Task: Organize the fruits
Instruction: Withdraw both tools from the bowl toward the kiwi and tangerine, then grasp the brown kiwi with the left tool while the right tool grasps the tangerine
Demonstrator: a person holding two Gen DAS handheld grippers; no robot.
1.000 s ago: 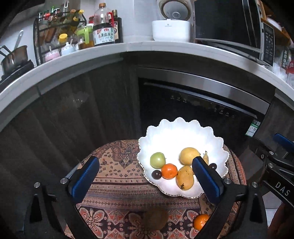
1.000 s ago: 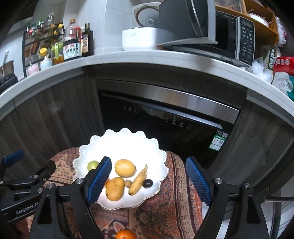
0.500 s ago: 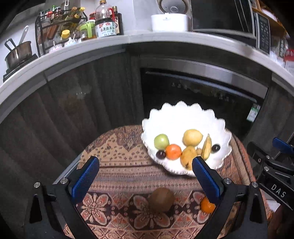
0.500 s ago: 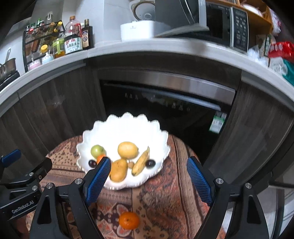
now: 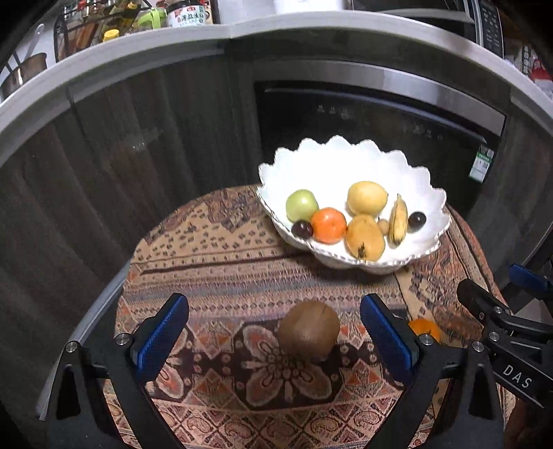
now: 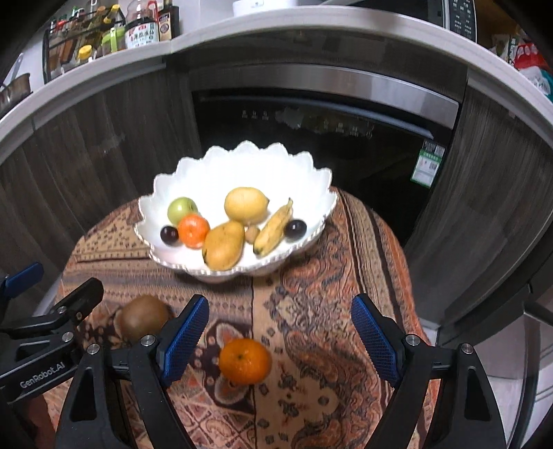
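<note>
A white scalloped bowl (image 5: 345, 162) (image 6: 242, 162) sits at the far side of a small table with a patterned cloth. It holds a green apple, an orange, two yellow mangoes, a banana and two dark plums. A brown kiwi (image 5: 308, 331) (image 6: 143, 320) lies on the cloth between my left gripper's open jaws. A loose orange (image 6: 244, 361) (image 5: 424, 330) lies between my right gripper's open jaws. My left gripper (image 5: 273, 336) and right gripper (image 6: 280, 340) are both open and empty, above the cloth.
The patterned cloth (image 5: 221, 262) covers the round table. Behind it stand dark wood cabinets and a built-in dishwasher (image 6: 321, 114). The counter above carries a rack of bottles (image 6: 103, 34) and a microwave (image 6: 459, 17).
Both grippers have pulled back toward me and tilted down. The bowl now sits farther off, and the kiwi and the loose orange have come between the jaws.
</note>
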